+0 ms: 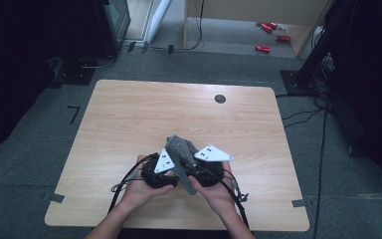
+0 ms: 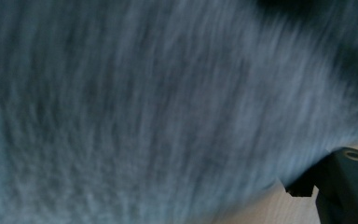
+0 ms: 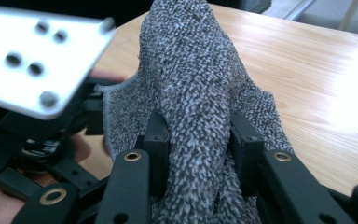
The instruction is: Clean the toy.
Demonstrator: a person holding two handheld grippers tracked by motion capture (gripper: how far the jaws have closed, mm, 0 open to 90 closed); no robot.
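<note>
the left tongs (image 1: 171, 162) sit near the six o'clock edge of the wooden surface (image 1: 129, 114), clenched on the grey cloth (image 1: 179, 149), which presses close against their camera. the cloth bunches up between both hands. at its three o'clock side, the right tongs (image 3: 199, 144) grasp a rolled fold of the cloth, the pads pressing in on both sides.

From above my side, the high view looks forward and down on the whole table (image 1: 129, 114), my hands at the frame's lower centre. My left gripper's camera sits pressed against the grey cloth (image 2: 144, 116), blurred. My right gripper's camera looks along its jaws at that same cloth, close, table at upper right.
</note>
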